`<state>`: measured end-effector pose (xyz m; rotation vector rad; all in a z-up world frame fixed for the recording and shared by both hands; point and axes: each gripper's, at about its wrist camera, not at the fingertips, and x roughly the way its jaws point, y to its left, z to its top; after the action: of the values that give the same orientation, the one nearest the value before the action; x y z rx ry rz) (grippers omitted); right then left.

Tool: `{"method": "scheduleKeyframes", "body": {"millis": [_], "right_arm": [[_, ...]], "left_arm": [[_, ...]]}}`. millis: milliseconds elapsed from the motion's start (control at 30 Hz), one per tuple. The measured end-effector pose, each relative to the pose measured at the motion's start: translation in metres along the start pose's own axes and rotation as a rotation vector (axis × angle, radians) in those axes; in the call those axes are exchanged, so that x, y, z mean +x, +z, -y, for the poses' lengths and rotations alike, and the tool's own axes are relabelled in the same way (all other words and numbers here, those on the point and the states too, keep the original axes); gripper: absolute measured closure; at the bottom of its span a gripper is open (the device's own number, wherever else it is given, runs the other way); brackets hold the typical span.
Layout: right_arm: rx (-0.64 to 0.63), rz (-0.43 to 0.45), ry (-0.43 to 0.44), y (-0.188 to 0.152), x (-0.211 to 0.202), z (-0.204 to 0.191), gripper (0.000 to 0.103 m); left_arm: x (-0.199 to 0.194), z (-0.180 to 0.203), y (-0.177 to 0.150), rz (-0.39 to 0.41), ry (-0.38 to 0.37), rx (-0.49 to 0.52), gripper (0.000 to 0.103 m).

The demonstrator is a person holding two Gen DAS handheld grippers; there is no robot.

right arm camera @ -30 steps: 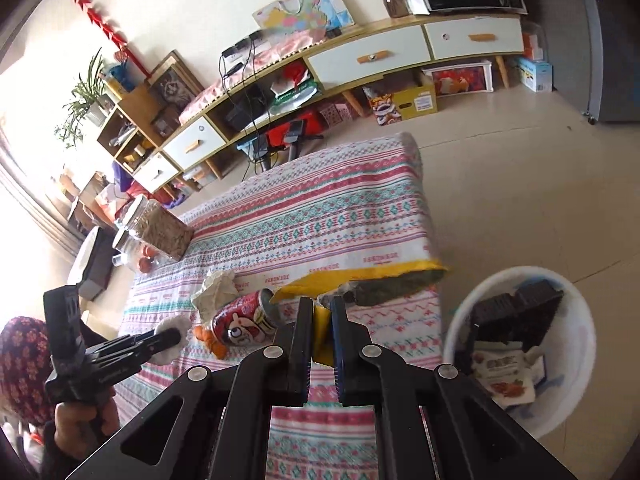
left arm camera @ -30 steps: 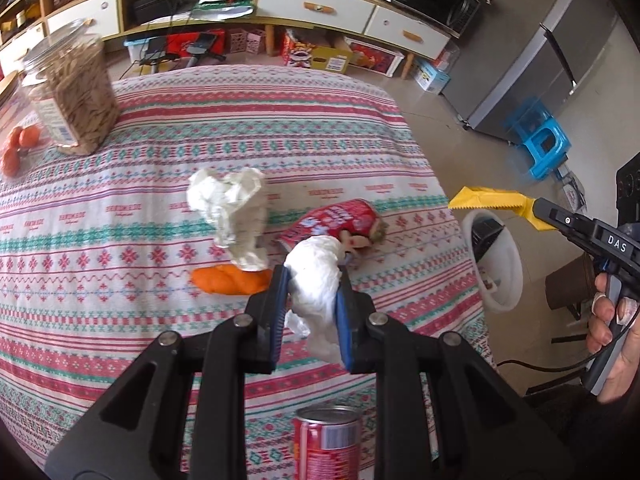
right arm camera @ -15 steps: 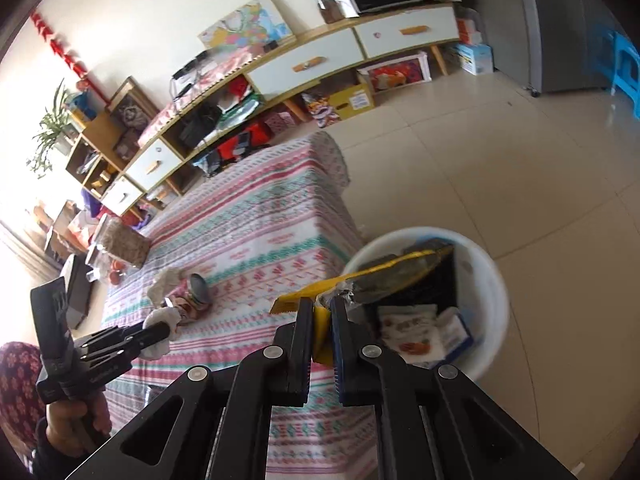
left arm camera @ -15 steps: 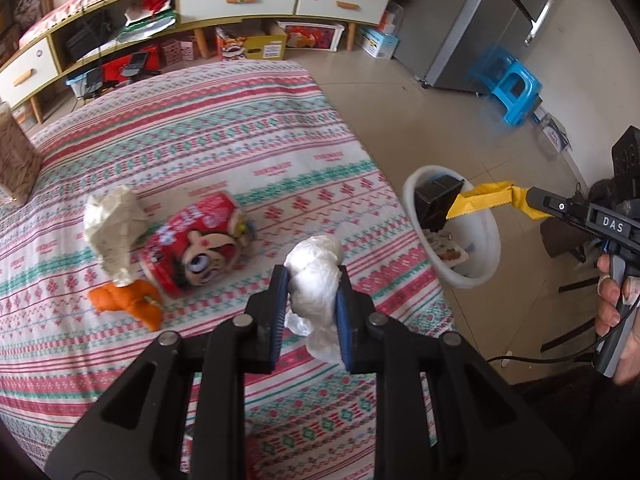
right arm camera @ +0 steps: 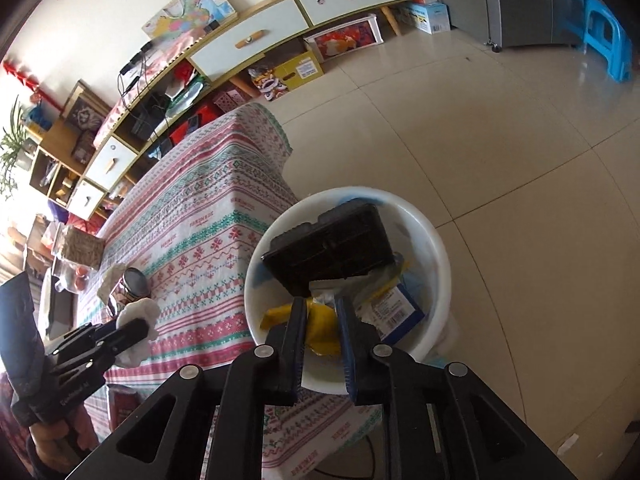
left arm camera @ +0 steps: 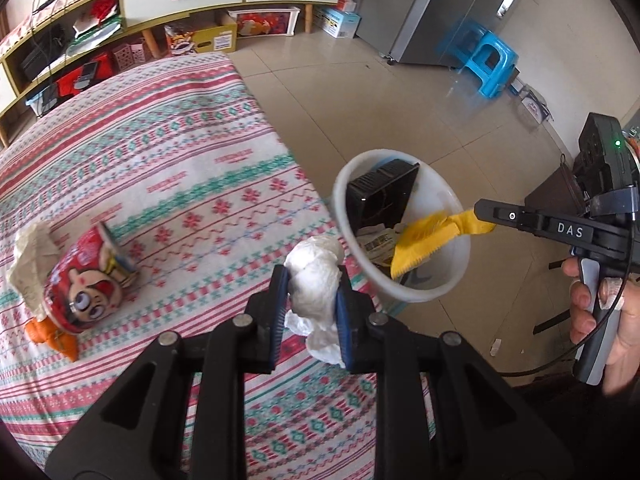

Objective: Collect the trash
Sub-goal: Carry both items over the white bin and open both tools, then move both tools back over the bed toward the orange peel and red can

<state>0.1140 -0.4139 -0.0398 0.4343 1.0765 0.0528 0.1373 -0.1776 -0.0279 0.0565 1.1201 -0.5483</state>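
Bin (left arm camera: 400, 292) beside table (left arm camera: 180, 168) (can (left arm camera: 86, 280) on it).

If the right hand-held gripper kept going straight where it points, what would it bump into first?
Probably the yellow wrapper between its jaws, then the trash inside the white bin below; depth is hard to judge.

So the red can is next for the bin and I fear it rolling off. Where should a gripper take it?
Probably across its round body, coming down from above. The red can lies on its side on the tablecloth, with a crumpled tissue against its left side and an orange scrap under its near end; the pads should close on the curved wall, not the ends.
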Motion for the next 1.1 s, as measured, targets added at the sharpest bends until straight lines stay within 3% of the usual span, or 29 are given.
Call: {"method": "scheduleKeyframes", "body": {"millis": [167, 500, 767, 900, 933, 1100], "right_arm": [[-0.011, 0.017, -0.020, -0.003, -0.010, 0.003, 0.069], [-0.002, 0.034, -0.062, -0.004, -0.021, 0.020, 0.060], [-0.004, 0.048, -0.109, -0.004, -0.028, 0.028, 0.052], [-0.005, 0.053, -0.121, -0.005, -0.029, 0.029, 0.048], [-0.005, 0.054, -0.122, -0.005, -0.029, 0.029, 0.046], [-0.008, 0.054, -0.123, -0.004, -0.027, 0.024, 0.043]], "left_arm": [[0.018, 0.021, 0.008, -0.025, -0.013, 0.026, 0.079], [0.051, 0.061, 0.025, -0.052, -0.039, 0.078, 0.078], [0.063, 0.068, 0.032, -0.043, -0.023, 0.115, 0.077], [0.059, 0.069, 0.031, -0.025, 0.047, 0.123, 0.035], [0.056, 0.068, 0.031, -0.013, 0.056, 0.123, 0.030], [0.045, 0.063, 0.030, -0.013, 0.064, 0.119, 0.028]]}}
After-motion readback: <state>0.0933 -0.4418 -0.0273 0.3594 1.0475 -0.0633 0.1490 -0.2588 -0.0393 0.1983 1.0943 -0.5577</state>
